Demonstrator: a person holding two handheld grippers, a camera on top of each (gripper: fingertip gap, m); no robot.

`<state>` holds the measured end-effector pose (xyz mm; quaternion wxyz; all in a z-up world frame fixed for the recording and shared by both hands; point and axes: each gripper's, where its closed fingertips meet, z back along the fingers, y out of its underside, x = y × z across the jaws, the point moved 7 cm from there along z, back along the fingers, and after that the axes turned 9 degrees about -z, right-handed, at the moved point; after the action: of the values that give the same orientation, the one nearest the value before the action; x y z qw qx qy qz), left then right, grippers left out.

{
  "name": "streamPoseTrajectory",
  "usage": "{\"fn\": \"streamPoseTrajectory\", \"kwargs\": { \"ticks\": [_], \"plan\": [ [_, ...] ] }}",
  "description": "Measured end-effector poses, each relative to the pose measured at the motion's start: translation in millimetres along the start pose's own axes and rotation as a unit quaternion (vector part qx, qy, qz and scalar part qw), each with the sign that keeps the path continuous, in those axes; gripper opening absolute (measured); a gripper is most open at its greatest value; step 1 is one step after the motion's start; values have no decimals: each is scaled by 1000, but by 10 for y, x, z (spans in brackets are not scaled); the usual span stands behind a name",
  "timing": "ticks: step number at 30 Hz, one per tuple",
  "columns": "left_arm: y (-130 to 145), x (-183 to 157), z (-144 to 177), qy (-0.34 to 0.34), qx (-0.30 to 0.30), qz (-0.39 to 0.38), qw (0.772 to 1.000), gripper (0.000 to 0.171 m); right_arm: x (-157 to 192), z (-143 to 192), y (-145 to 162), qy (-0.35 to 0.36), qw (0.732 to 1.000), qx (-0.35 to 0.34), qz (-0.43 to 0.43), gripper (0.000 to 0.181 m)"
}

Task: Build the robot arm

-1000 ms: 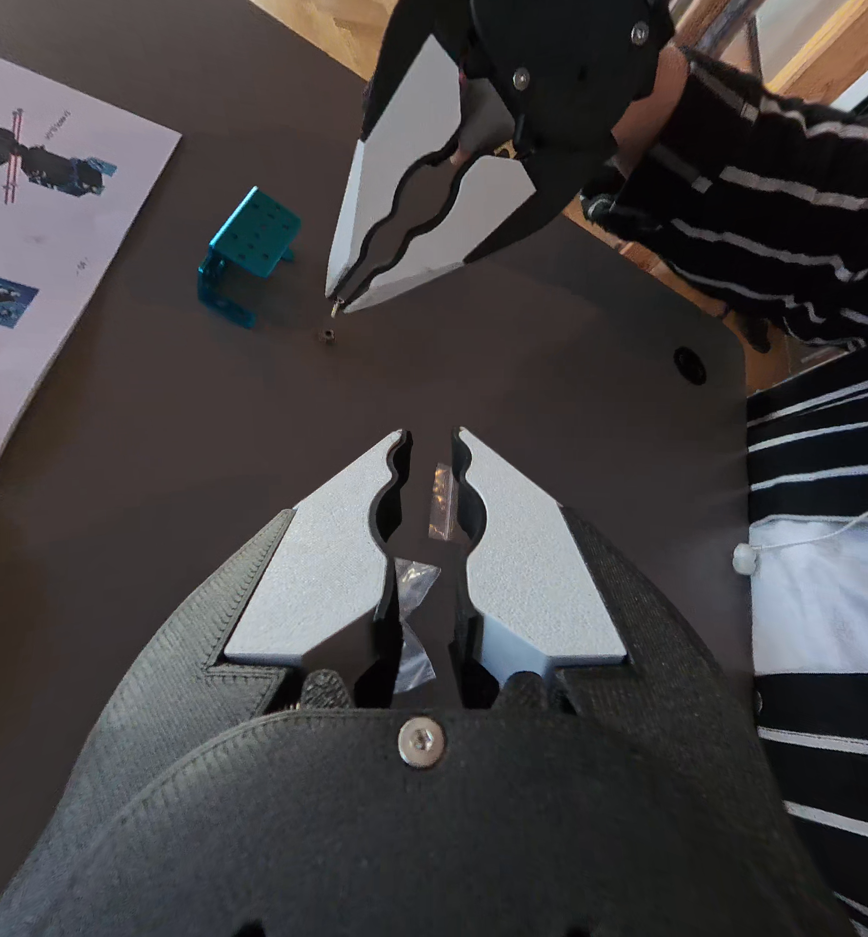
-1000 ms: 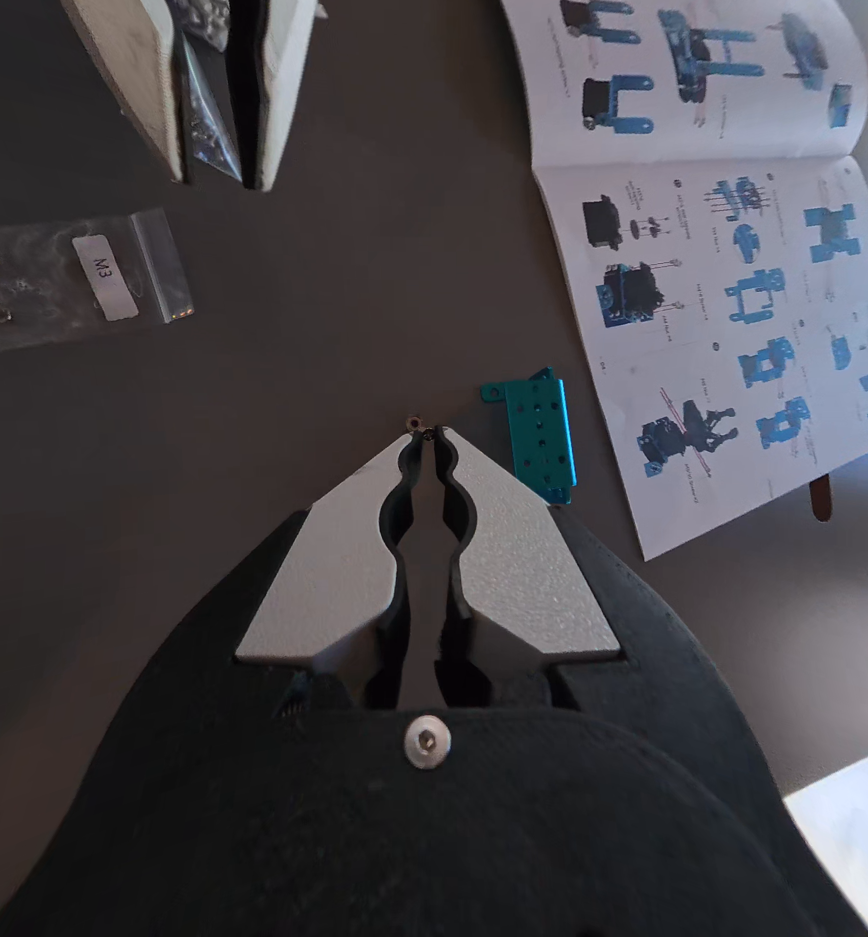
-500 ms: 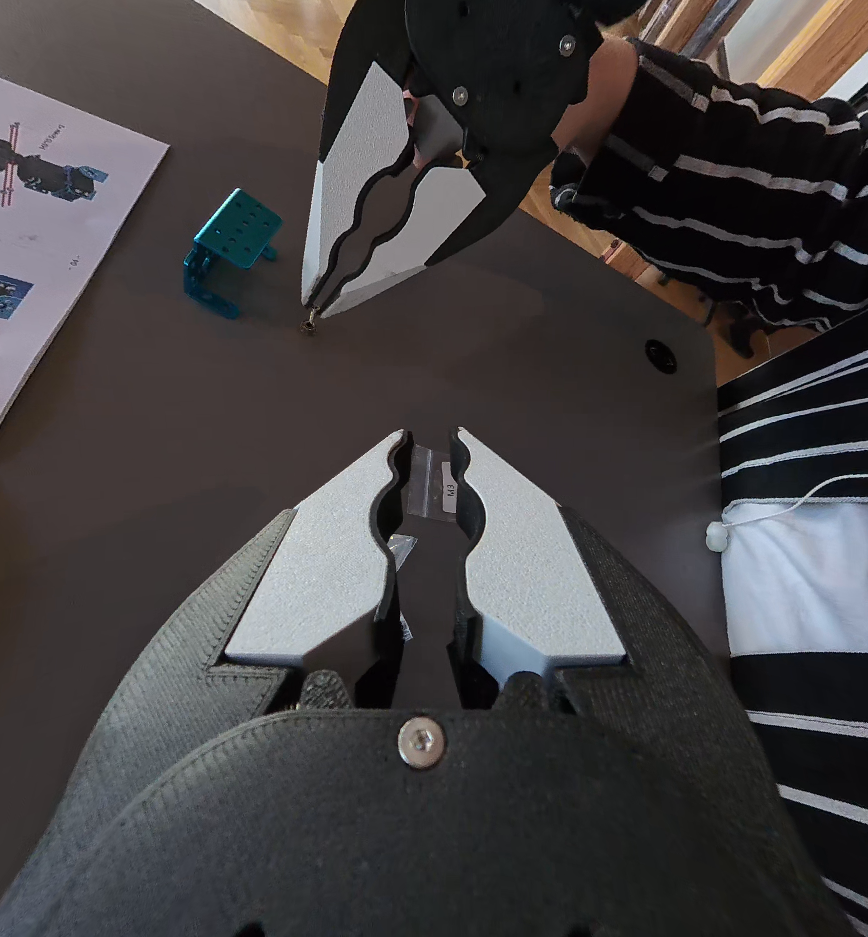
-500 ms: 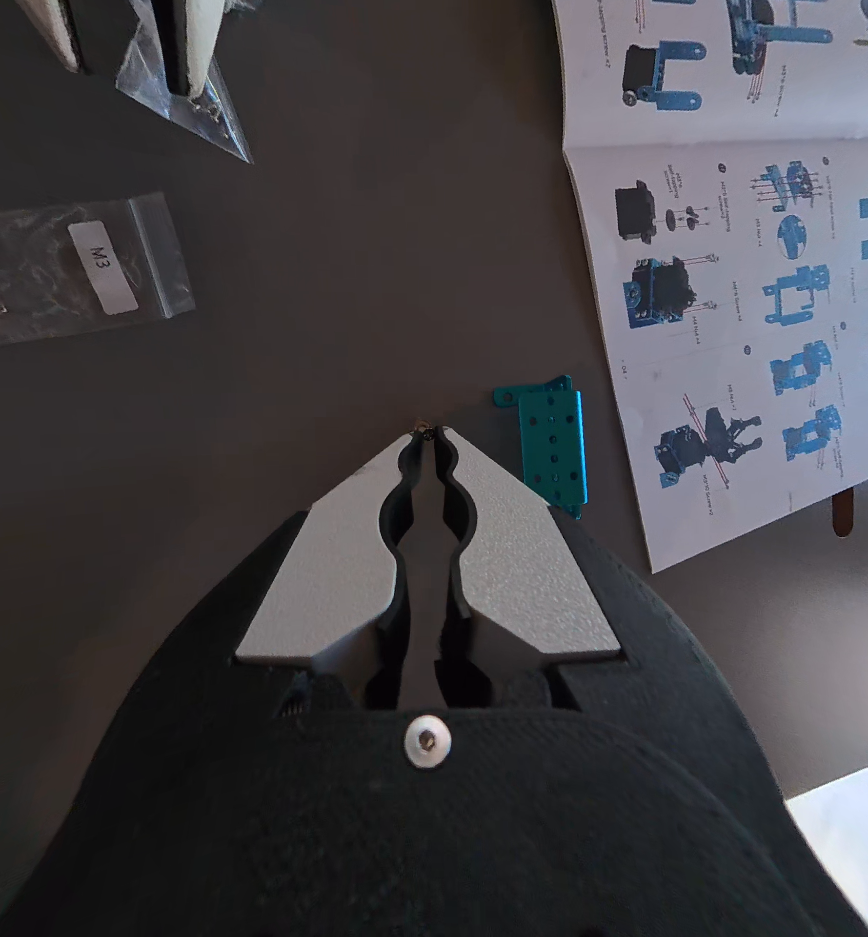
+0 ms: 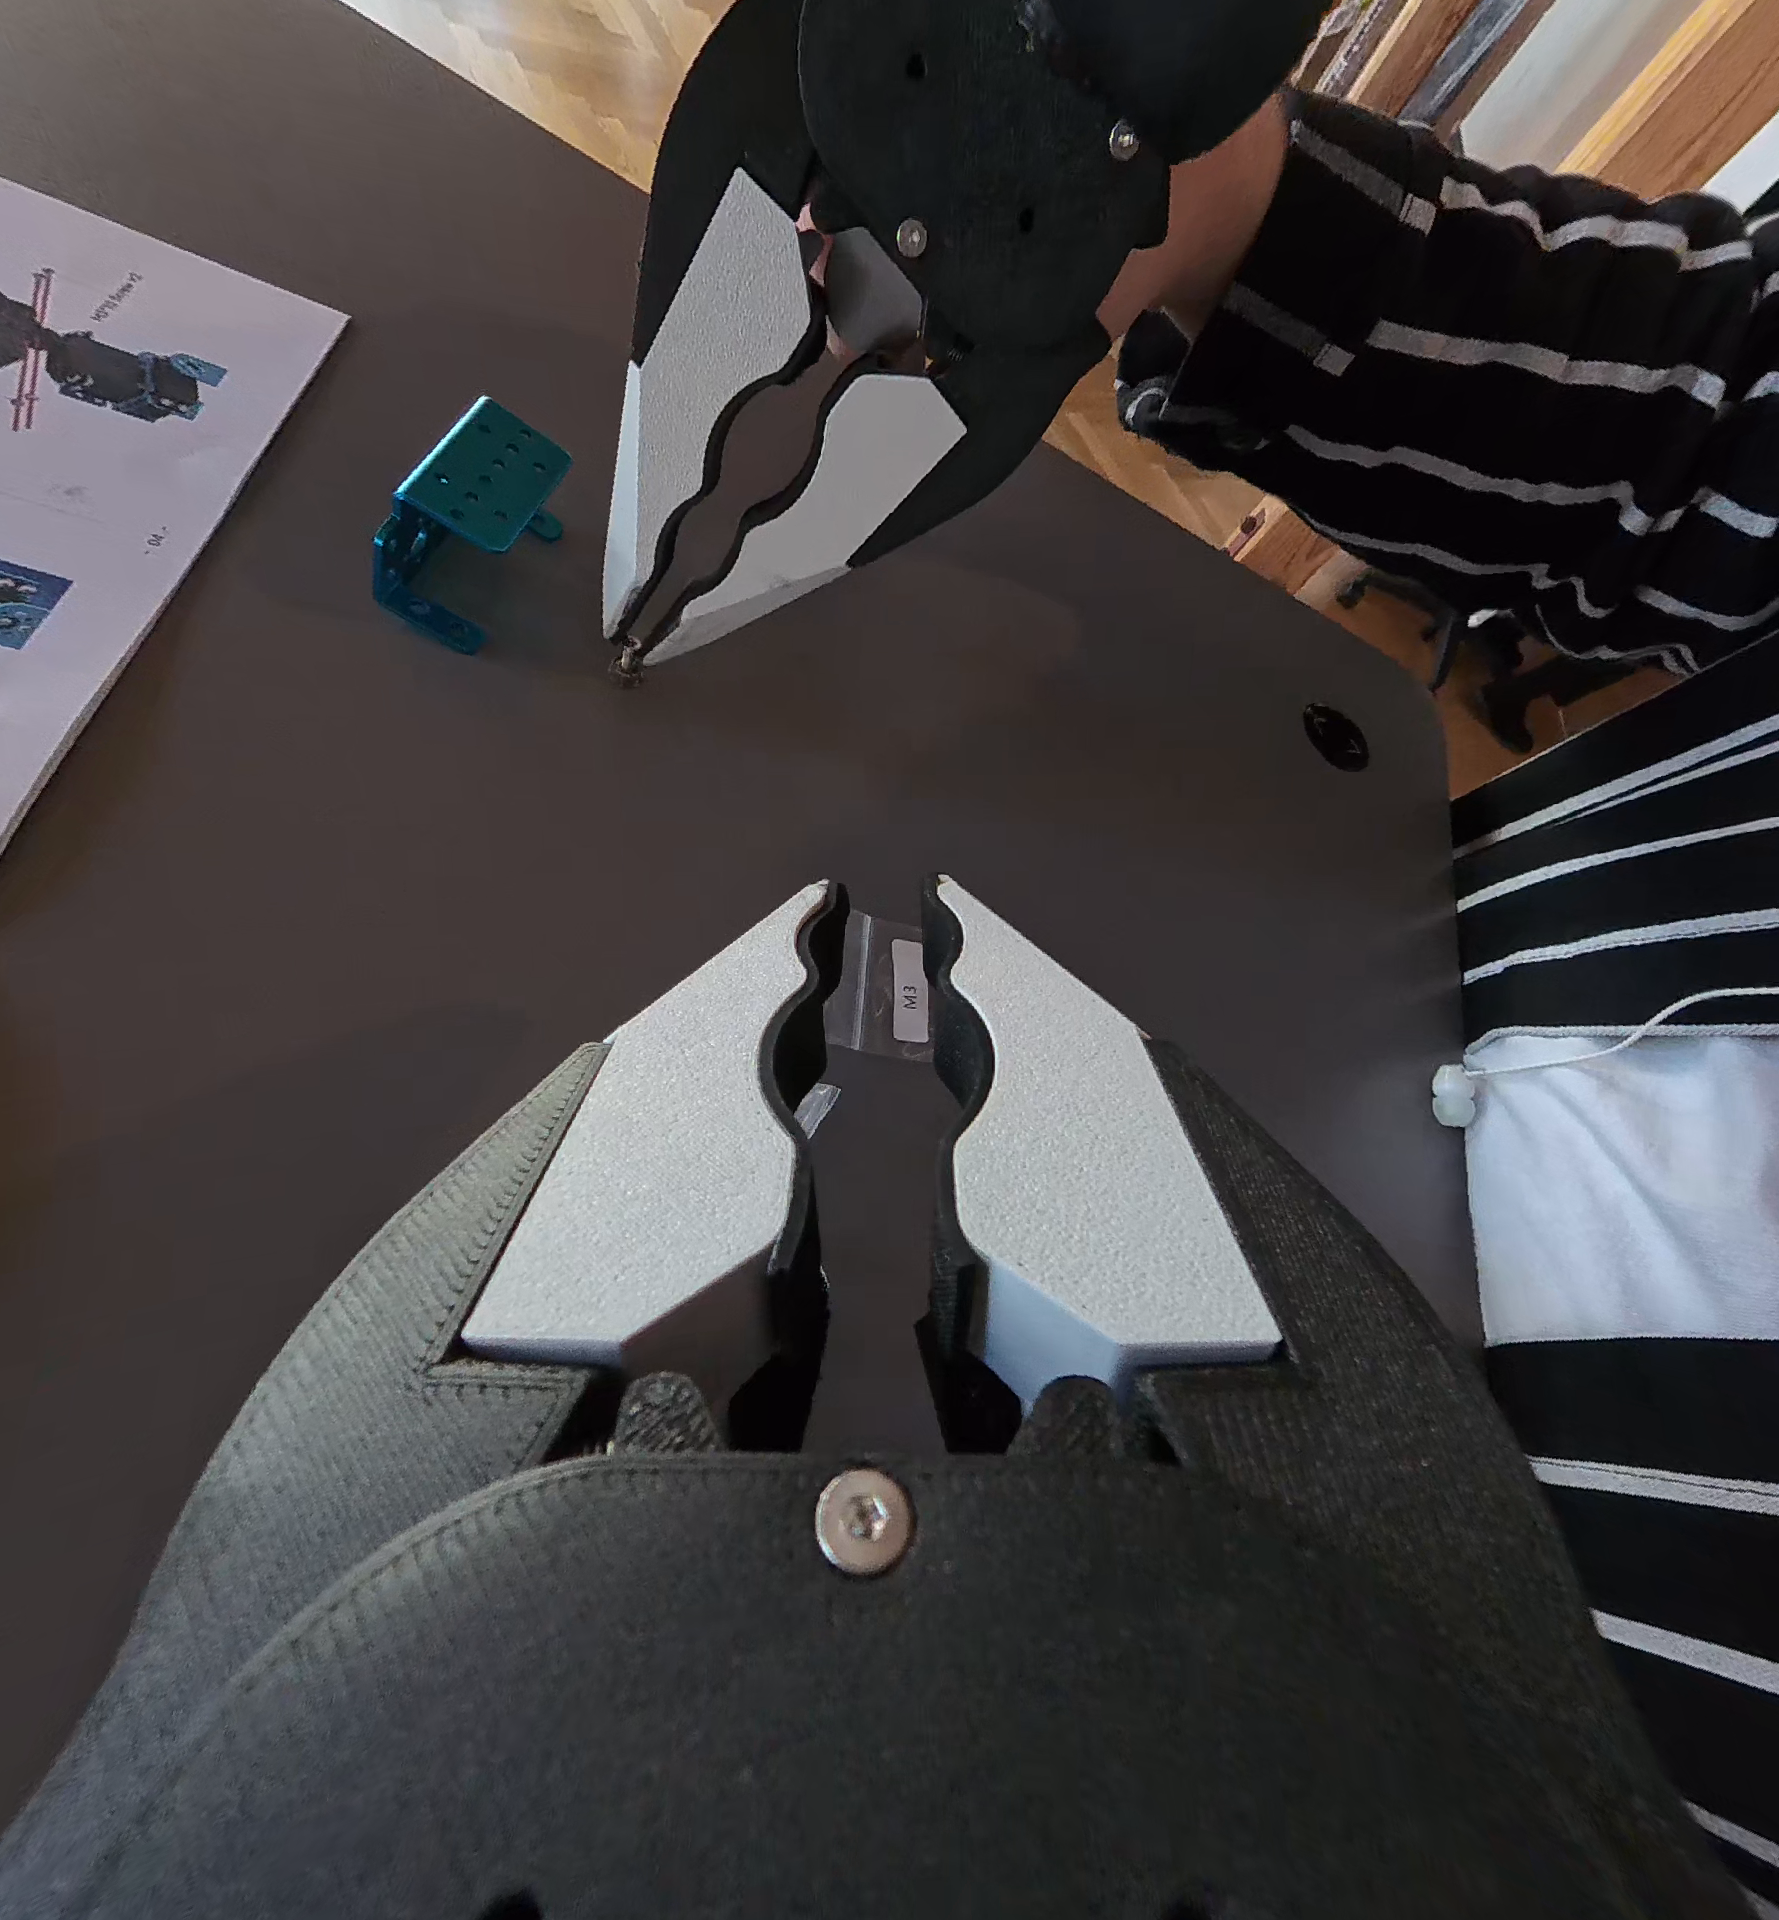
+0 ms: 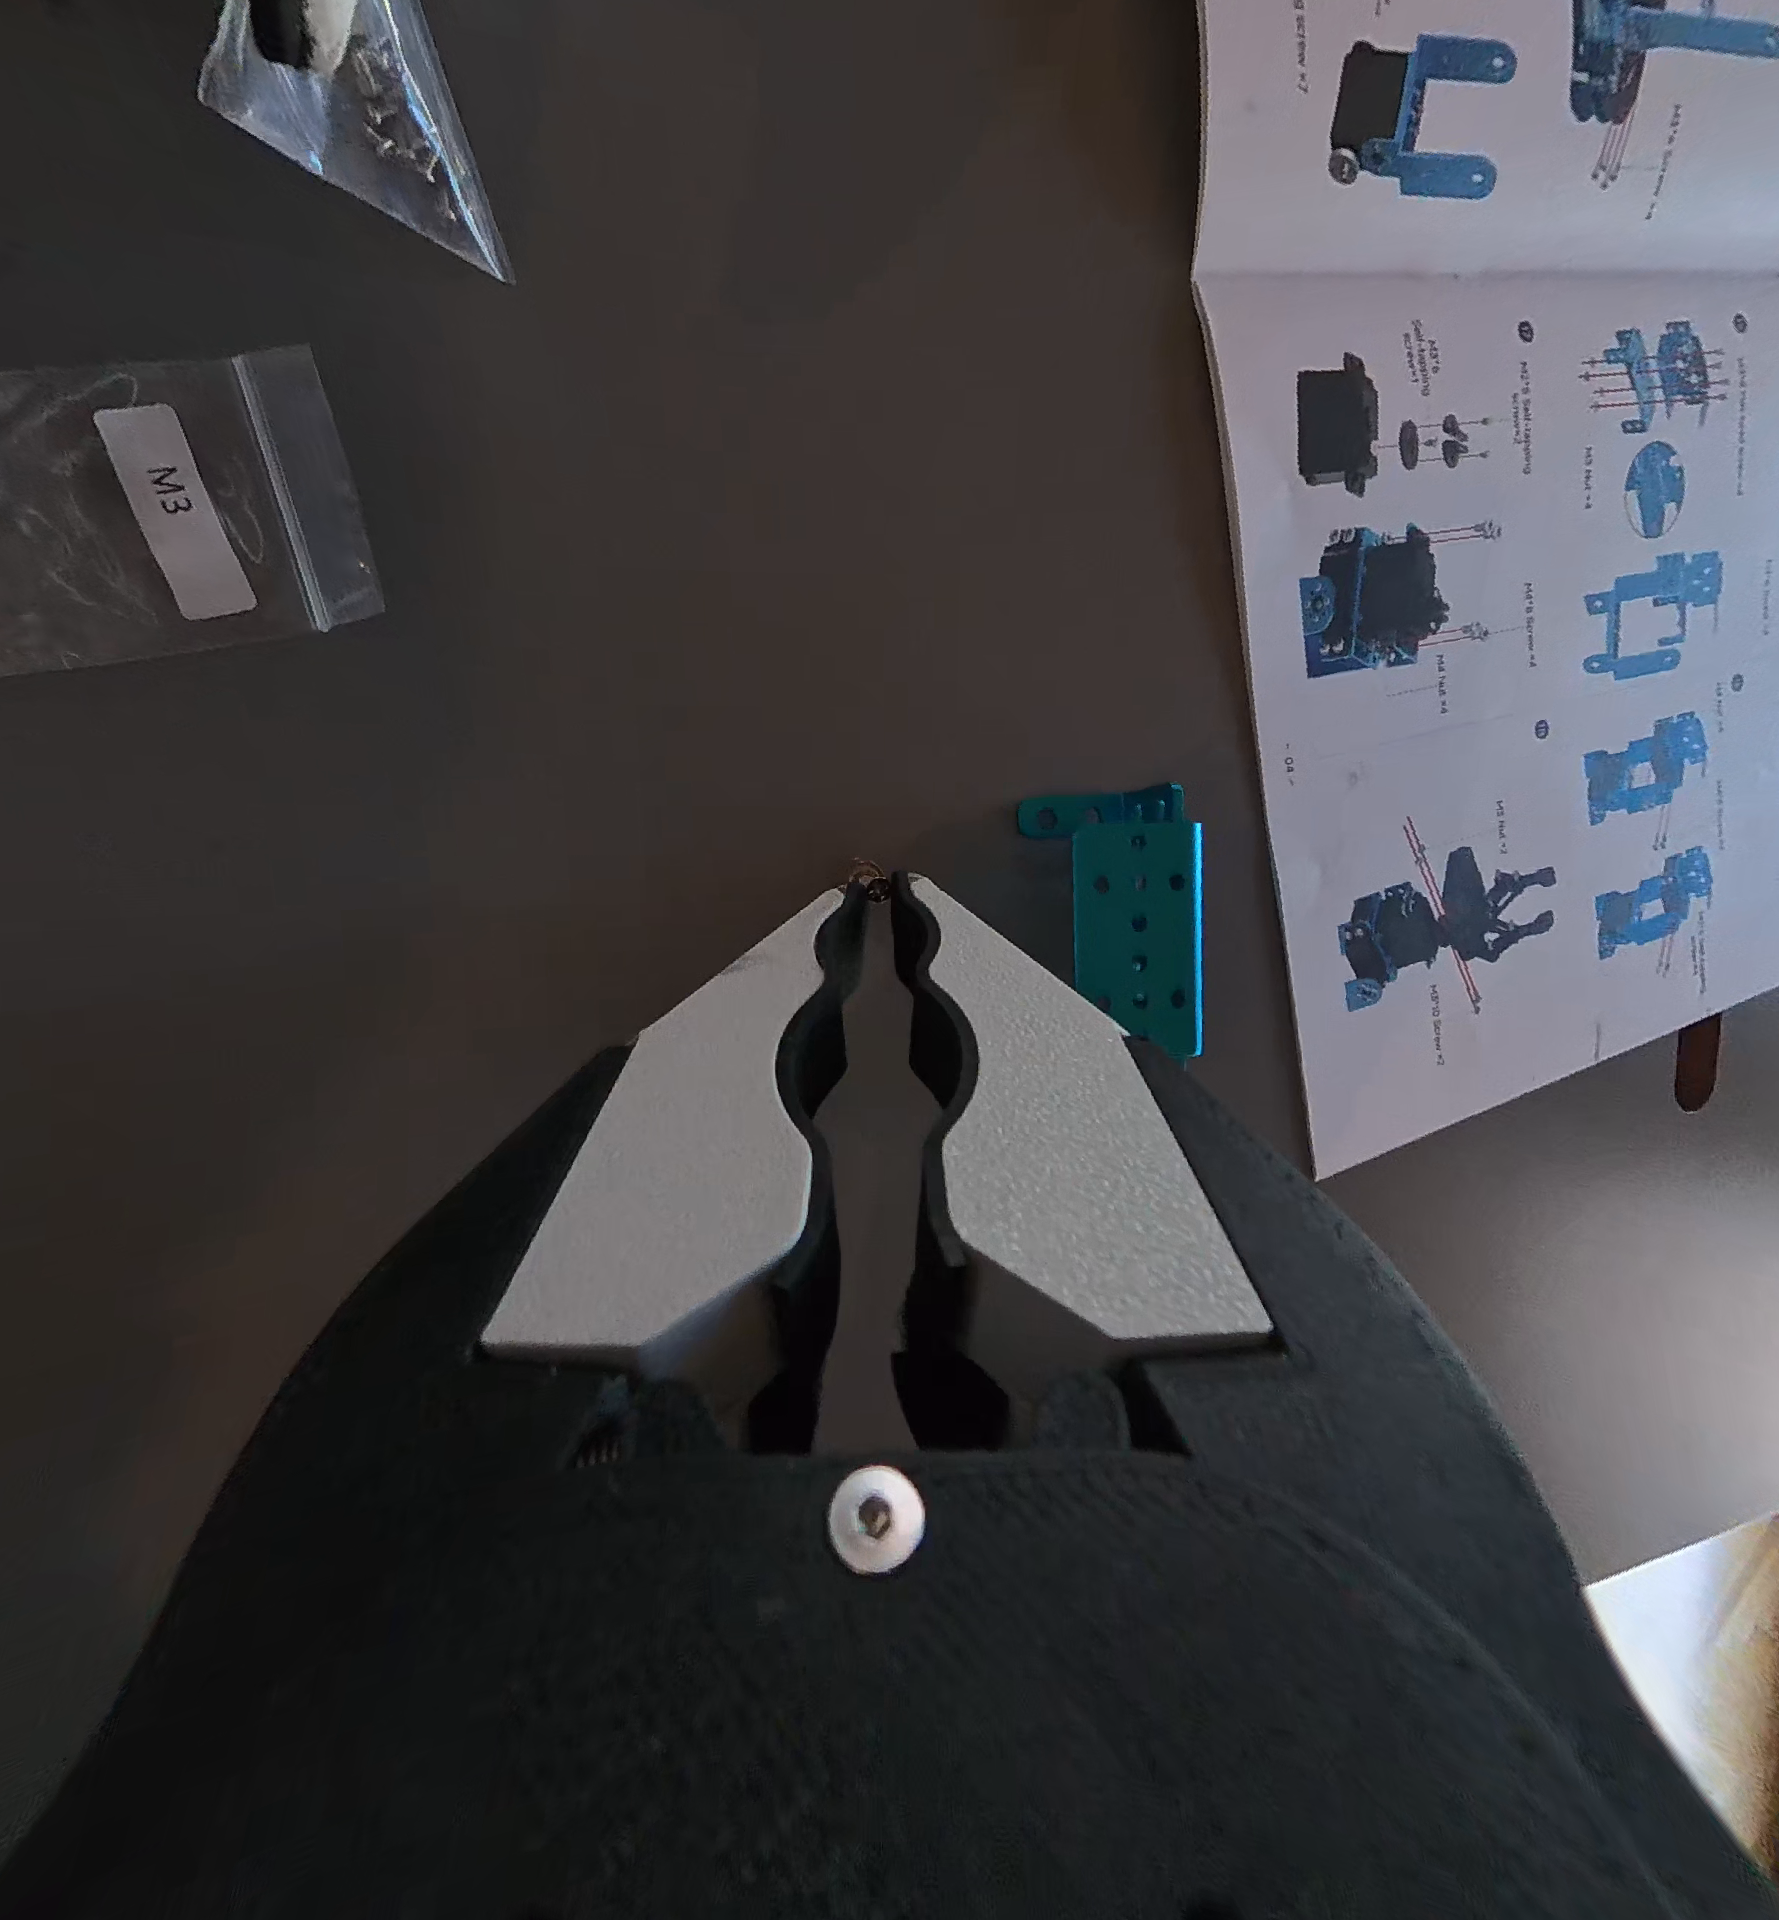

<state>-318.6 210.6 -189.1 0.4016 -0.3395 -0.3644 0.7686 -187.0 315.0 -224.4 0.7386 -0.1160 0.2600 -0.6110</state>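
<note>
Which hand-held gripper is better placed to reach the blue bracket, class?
Probably right. The right hand-held gripper, pinching a small fastener, sits just beside the blue bracket; the left hand-held gripper is farther off, holding a clear bag of screws.

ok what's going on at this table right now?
A person works two hand-held grippers over a dark table. The right hand-held gripper pinches a tiny metal fastener at its tips, low over the table beside a blue perforated metal bracket. The left hand-held gripper holds a clear bag of small screws above a second, labelled zip bag lying flat. An open instruction booklet lies beyond the bracket.
</note>
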Motion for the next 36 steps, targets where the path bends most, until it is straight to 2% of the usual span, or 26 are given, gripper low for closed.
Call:
{"fn": "streamPoseTrajectory", "kwargs": {
  "ticks": [14,24,36],
  "plan": [
    [23,-9,45,7,-15,10,1000,13,20,-18,-29,-14,1000,1,-7,15],
    [33,-29,34,11,-13,8,1000,13,-27,-68,15,-51,994,-26,-93,14],
    [27,-43,46,12,-14,3,1000,13,-105,-90,15,-106,982,12,-155,10]
  ]
}}
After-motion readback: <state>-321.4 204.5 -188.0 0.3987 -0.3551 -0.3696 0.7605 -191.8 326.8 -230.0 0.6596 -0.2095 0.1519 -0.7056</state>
